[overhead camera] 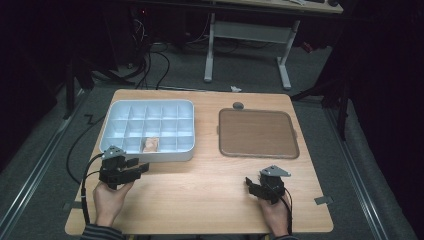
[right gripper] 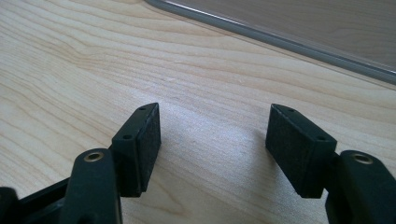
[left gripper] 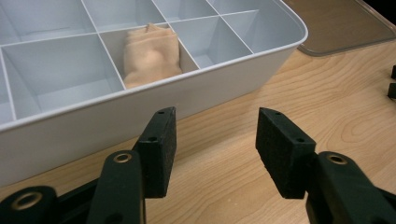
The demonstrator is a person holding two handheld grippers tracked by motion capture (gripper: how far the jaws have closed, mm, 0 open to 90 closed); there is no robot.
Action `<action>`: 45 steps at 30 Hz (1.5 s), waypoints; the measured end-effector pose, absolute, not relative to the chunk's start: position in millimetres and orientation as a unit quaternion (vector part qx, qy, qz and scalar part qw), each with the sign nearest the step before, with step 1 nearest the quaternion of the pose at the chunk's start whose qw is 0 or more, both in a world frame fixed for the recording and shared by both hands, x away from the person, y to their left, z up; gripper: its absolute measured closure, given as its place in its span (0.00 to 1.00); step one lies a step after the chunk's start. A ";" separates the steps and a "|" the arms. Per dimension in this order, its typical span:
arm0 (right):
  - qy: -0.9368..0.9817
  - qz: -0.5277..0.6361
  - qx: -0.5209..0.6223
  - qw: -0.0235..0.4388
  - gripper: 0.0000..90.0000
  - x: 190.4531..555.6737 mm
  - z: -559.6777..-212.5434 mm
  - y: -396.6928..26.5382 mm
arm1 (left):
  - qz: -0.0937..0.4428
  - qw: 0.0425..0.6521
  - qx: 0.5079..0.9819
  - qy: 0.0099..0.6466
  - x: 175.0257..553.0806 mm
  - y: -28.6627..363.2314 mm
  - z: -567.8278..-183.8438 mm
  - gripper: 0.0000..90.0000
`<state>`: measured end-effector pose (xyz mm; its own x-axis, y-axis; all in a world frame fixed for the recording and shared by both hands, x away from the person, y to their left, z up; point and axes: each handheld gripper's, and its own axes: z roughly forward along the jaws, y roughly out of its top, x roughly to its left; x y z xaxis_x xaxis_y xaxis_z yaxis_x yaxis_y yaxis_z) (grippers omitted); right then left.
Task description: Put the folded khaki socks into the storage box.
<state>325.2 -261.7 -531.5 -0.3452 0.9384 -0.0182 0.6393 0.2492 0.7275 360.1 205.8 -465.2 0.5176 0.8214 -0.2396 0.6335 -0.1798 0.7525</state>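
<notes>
A white compartment box (overhead camera: 116, 151) stands at the table's back left, its near wall (left gripper: 84, 126) close in front of my left gripper. A folded peach cloth (overhead camera: 150, 144) lies in one front-row compartment; the same cloth (left gripper: 152, 55) fills its cell. My left gripper (overhead camera: 141, 167) rests on the wood just in front of the box, open, with nothing between its jaws (left gripper: 215, 151). My right gripper (overhead camera: 248, 184) sits at the front right, near a clear flat lid (overhead camera: 258, 133). It is open over bare wood (right gripper: 212, 144), with the lid's edge (right gripper: 280, 39) beyond.
The wooden table (overhead camera: 200, 200) has free room in the middle and along the front. A small round grey grommet (overhead camera: 238, 105) sits behind the lid. Cables and desk legs (overhead camera: 285, 65) stand on the floor beyond the far edge.
</notes>
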 end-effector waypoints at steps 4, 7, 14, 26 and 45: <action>0.755 0.320 0.522 0.233 0.39 325.2 -531.5 -261.7 | 0.107 0.427 0.762 0.476 358.0 203.5 -466.3 0.54; 0.755 0.320 0.522 0.233 0.39 325.2 -531.5 -261.7 | 0.105 0.425 0.763 0.475 356.5 201.3 -467.6 0.53; 0.755 0.320 0.522 0.234 0.39 325.2 -531.5 -261.8 | 0.096 0.421 0.770 0.469 354.0 195.5 -471.7 0.53; 0.755 0.320 0.522 0.234 0.39 325.2 -531.5 -261.7 | 0.087 0.421 0.775 0.464 349.4 189.8 -477.5 0.53; 0.755 0.320 0.522 0.234 0.39 325.2 -531.5 -261.7 | 0.073 0.424 0.778 0.457 346.6 177.7 -487.2 0.53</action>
<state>325.2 -261.7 -531.5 -0.3454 0.9383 -0.0183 0.6388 0.2494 0.7278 346.6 177.7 -487.2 0.5709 0.7738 -0.2745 0.6497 -0.2214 0.7272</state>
